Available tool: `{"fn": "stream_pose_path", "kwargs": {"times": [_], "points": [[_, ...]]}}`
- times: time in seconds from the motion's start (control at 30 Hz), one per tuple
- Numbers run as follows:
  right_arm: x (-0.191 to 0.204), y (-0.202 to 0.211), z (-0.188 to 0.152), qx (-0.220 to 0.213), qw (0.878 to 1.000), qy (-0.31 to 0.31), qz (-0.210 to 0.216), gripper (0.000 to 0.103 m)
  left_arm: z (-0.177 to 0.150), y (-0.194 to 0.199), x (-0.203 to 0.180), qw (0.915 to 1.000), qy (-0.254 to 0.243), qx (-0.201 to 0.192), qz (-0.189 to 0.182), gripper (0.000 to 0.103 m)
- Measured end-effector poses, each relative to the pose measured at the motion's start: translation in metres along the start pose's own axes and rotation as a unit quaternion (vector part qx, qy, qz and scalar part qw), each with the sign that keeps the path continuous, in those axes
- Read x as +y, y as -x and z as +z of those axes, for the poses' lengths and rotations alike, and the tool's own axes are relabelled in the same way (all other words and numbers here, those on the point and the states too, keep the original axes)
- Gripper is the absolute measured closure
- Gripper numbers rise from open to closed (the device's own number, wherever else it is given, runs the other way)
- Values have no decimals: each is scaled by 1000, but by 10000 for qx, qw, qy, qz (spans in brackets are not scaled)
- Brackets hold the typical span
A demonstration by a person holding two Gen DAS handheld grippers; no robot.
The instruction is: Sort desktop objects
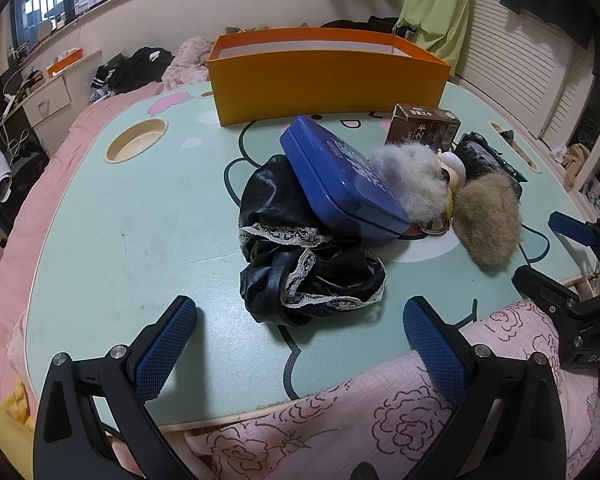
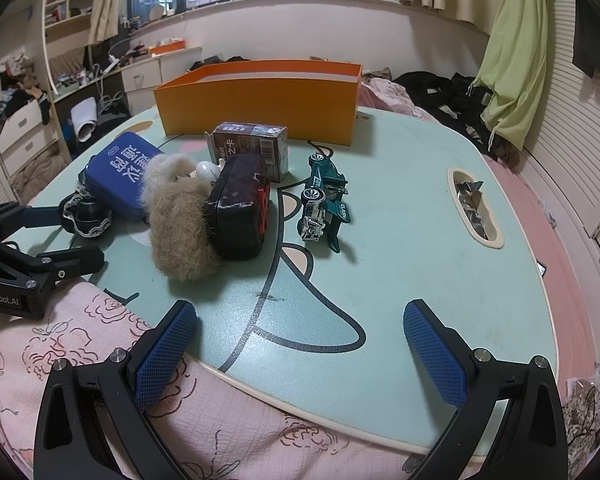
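Note:
An open orange box (image 1: 328, 80) (image 2: 260, 102) stands at the far side of a mint lap table (image 1: 132, 232) (image 2: 400, 272). In front of it lie a blue tin (image 1: 340, 176) (image 2: 120, 172), a black lace-trimmed cloth (image 1: 300, 264), a grey fur ball (image 1: 408, 176), a tan fur ball (image 1: 488, 224) (image 2: 180, 228), a brown carton (image 1: 424, 126) (image 2: 252, 146), a black case (image 2: 240, 208) and a green toy car (image 2: 324, 200). My left gripper (image 1: 300, 344) stands open just short of the cloth. My right gripper (image 2: 300, 344) is open over the table's near edge, holding nothing.
The table has a round cup recess (image 1: 138, 140) and an oval slot holding foil wrappers (image 2: 474, 204). It rests on a pink bed; a pink floral quilt (image 1: 380, 420) (image 2: 100, 340) lies along the near edge. Clothes are piled behind.

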State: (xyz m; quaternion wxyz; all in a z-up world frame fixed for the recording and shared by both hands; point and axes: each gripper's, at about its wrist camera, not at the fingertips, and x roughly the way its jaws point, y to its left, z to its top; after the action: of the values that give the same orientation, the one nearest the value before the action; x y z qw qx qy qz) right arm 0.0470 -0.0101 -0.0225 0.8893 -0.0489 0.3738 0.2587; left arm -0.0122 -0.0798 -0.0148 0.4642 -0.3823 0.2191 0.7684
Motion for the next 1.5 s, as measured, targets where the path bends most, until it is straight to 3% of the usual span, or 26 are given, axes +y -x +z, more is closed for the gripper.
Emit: {"fn": "stream_pose_path", "kwargs": {"times": [0.13,0.3,0.4,0.67,0.7,0.77,0.83,1.03,1.23,1.4,1.5], "points": [[0,0,0,-1,10000,2,-6,0,-1,10,5,9994,91,-268,-218,1],[1,0,0,-9,10000,3,-21,0,1,18,8,9977,183,-485,-440,16],[1,0,0,-18,10000,4,-30,0,4,18,8,9972,183,-490,-532,26],[-1,1,2,-120,9999,-33,13,0,21,-2,2,9992,38,-198,-334,29],[-2,2,1,-161,9998,-78,61,0,23,-5,2,9993,35,-165,-325,34],[-8,5,2,-244,9994,-212,151,0,24,-4,1,9995,-18,-219,-213,55],[-17,7,2,-327,9983,-411,272,1,21,0,4,9992,32,-292,-276,60],[-41,12,9,-502,9926,-1040,365,12,5,34,16,9944,181,-977,-355,64],[-37,16,11,-589,9940,-886,238,16,-4,67,22,9856,274,-1600,-466,64],[-36,19,34,-790,9933,-832,-157,28,-1,68,12,9845,160,-1654,-567,64],[-44,5,53,-587,9930,-1020,-50,35,-2,57,3,9870,73,-1493,-598,64]]}}
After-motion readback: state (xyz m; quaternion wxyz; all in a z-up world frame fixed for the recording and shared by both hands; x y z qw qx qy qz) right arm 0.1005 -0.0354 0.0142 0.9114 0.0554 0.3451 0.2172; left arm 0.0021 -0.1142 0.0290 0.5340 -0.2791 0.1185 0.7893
